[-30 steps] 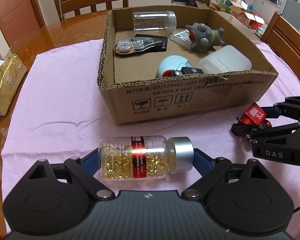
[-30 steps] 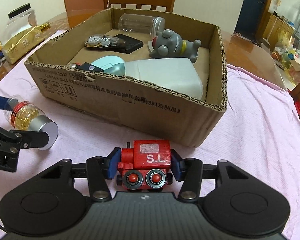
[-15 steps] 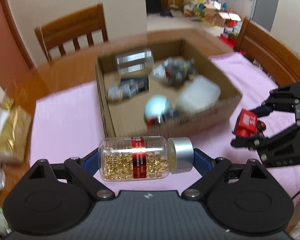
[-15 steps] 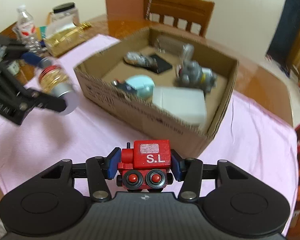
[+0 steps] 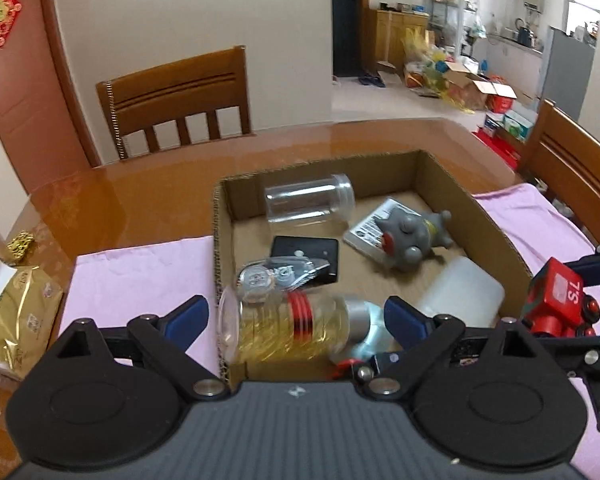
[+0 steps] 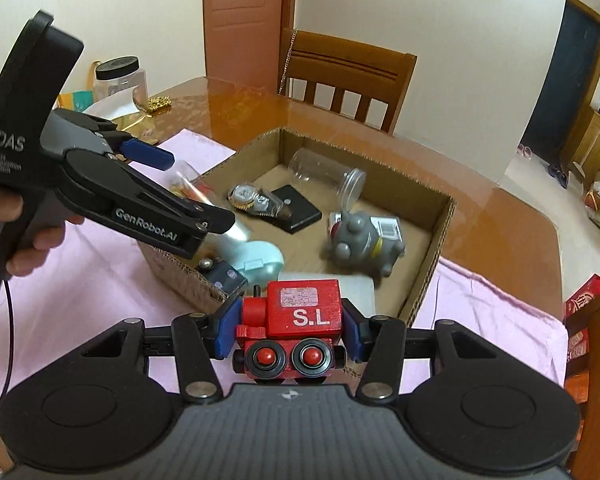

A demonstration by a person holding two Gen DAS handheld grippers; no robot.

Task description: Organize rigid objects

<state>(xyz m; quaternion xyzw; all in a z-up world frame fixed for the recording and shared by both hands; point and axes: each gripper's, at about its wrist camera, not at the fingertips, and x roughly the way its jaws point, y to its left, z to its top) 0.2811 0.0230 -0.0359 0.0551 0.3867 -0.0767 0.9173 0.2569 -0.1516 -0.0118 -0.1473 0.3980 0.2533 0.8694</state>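
Observation:
My left gripper [image 5: 296, 316] hovers over the near left corner of the cardboard box [image 5: 496, 232]. Its jaws are opening. The pill bottle [image 5: 288, 330], with yellow capsules, a red band and a silver cap, is blurred between them, and both blue pads stand clear of its ends. My right gripper [image 6: 292, 326] is shut on the red toy train [image 6: 300, 308] marked S.L, held above the box's near edge. In the left wrist view the train [image 5: 560, 300] shows at the far right. In the right wrist view the left gripper [image 6: 196, 192] reaches in from the left, held by a hand.
Inside the box lie a clear jar [image 5: 308, 204], a grey toy [image 5: 412, 236], a black case [image 5: 304, 252], a packaged watch [image 5: 260, 278], a white container [image 5: 460, 296] and a teal round item [image 6: 260, 260]. Pink cloth [image 5: 140, 276] covers the table. Wooden chairs stand behind and to the right; a gold packet [image 5: 16, 320] lies left.
Both grippers rose and moved over the box. The left jaws spread, and the bottle, gripped before, now sits loose and blurred between them. The train stays gripped.

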